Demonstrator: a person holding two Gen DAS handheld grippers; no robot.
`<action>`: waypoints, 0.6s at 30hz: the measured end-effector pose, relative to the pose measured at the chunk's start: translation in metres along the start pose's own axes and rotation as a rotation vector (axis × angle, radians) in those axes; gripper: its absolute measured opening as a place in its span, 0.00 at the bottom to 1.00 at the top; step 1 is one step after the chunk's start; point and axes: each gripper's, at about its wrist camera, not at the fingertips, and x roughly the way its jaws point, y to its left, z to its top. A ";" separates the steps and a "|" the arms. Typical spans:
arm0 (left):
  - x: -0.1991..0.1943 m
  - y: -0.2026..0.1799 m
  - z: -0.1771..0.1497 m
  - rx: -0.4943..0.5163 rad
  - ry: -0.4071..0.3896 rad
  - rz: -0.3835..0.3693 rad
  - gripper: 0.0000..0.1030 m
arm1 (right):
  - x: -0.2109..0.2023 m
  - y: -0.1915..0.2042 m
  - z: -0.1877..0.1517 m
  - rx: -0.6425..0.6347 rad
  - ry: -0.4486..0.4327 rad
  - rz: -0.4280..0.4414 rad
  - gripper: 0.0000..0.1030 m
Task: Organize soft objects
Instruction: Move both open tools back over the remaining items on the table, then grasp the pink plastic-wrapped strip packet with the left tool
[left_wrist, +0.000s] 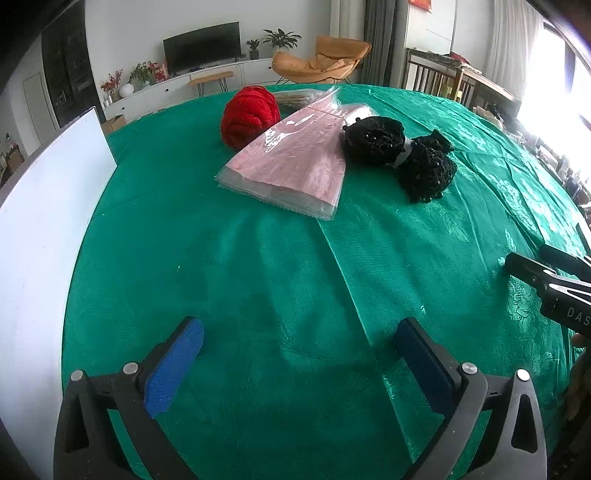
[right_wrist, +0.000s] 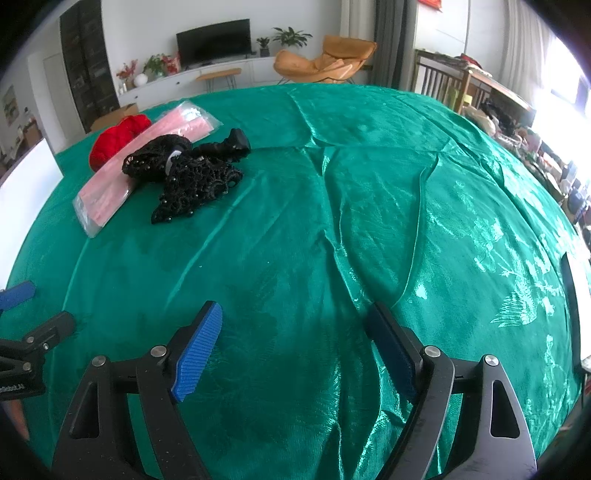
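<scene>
On a green satin tablecloth (left_wrist: 280, 280) lie three soft things side by side: a ball of red yarn (left_wrist: 250, 115), a clear bag of pink cloth (left_wrist: 291, 162) and a black beaded lace piece (left_wrist: 402, 155). The right wrist view shows the same red yarn (right_wrist: 116, 142), pink bag (right_wrist: 110, 190) and black lace (right_wrist: 188, 177) at its far left. My left gripper (left_wrist: 301, 334) hangs open over bare cloth, well short of them. My right gripper (right_wrist: 295, 319) is open too, with nothing between its blue pads.
A white board (left_wrist: 48, 236) stands along the table's left edge. The right gripper's body (left_wrist: 554, 291) enters the left wrist view at the right edge. Beyond the table are a TV cabinet, an orange chair (left_wrist: 325, 61) and wooden chairs.
</scene>
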 end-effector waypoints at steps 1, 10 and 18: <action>0.000 0.000 0.000 0.000 0.000 0.000 1.00 | 0.000 0.000 0.000 0.000 0.000 0.000 0.81; 0.000 0.000 0.000 0.002 0.000 0.000 1.00 | 0.000 0.000 0.000 0.000 0.000 0.000 0.81; 0.003 0.002 0.046 0.022 0.055 -0.009 1.00 | 0.000 -0.001 0.000 0.001 0.000 0.001 0.81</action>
